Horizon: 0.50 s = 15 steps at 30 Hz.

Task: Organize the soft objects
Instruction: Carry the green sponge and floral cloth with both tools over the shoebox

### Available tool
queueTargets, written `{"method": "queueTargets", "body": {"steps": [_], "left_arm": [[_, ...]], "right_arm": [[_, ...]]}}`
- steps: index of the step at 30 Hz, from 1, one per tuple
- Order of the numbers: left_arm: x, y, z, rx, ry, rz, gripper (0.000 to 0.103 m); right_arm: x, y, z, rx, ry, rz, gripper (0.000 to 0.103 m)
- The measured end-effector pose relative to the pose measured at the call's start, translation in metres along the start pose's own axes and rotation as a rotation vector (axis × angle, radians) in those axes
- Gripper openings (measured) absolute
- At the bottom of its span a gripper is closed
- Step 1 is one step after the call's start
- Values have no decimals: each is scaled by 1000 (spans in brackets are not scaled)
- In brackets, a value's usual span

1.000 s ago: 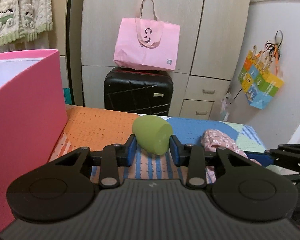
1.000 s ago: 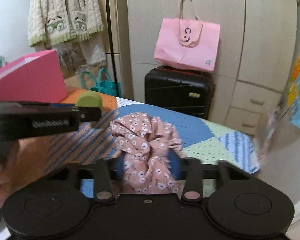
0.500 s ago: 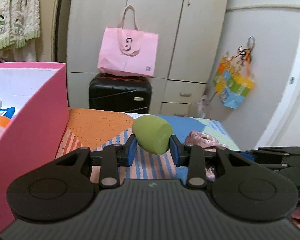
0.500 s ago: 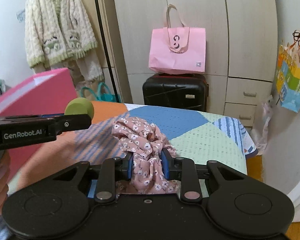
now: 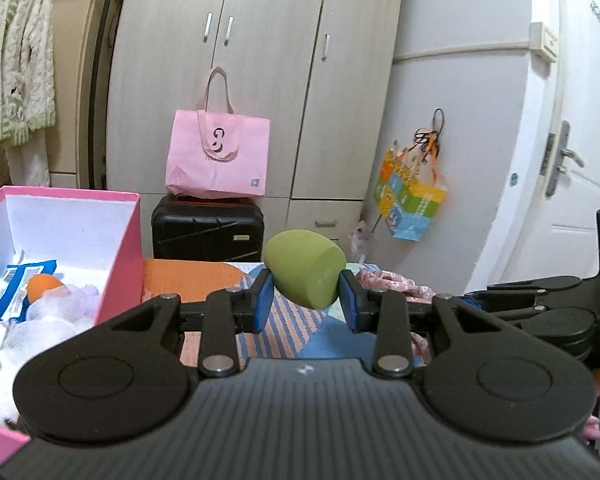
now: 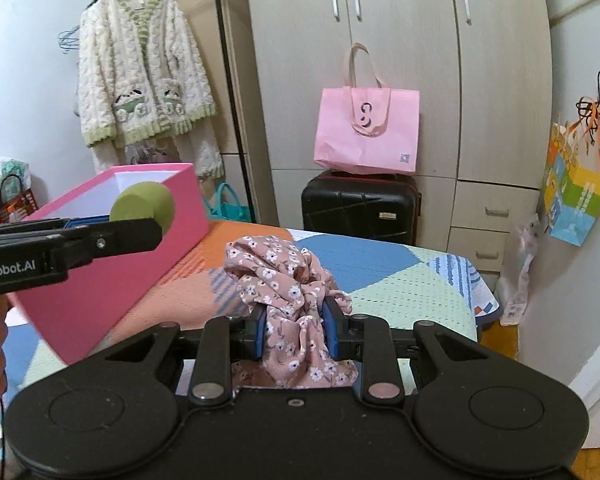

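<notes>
- Up front, the left tongs (image 5: 306,294) pinch a green sponge (image 5: 305,267) — egg-shaped, smooth, with one flat-cut end — held in the air just right of the pink box (image 5: 122,256).
- Inside that white-lined box lie fluffy white plush (image 5: 40,322) and blue-and-white packets (image 5: 8,288).
- Meanwhile the right tongs (image 6: 295,328) clamp a pink floral cloth (image 6: 288,276) — crumpled, bunched above the patchwork bed cover (image 6: 400,276).
</notes>
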State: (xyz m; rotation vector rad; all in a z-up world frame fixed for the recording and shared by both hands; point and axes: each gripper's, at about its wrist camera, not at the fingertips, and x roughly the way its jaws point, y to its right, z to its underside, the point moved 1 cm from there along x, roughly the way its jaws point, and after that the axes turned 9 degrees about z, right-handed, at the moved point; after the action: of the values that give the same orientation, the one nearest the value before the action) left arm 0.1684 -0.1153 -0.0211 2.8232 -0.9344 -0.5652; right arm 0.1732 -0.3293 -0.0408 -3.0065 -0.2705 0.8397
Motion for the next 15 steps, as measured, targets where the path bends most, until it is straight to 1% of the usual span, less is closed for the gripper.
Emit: {"method": "queueTargets", "body": {"steps": [2,5,8,10,12,15], "left_arm": [[-8,-2,-1,-4,-17,14,34],[-18,-5,0,-12,-69,33,34],[-24,-12,2,-46,-152,104,34],[-31,-16,3,-61,-192,142,34],[-39,-19,6,-62,-220,159,34],[-48,-23,11,-71,-269,166,34]], "right_arm": [[-8,-2,0,13,-6,-12,32],[-21,-4,2,36,-9,-25,32],[-32,-9,8,55,-32,-48,33],[-36,-15,15,53,-53,-32,34],[-38,-23,25,62,-71,-15,34],[-41,-35,36,63,-98,-34,34]]}}
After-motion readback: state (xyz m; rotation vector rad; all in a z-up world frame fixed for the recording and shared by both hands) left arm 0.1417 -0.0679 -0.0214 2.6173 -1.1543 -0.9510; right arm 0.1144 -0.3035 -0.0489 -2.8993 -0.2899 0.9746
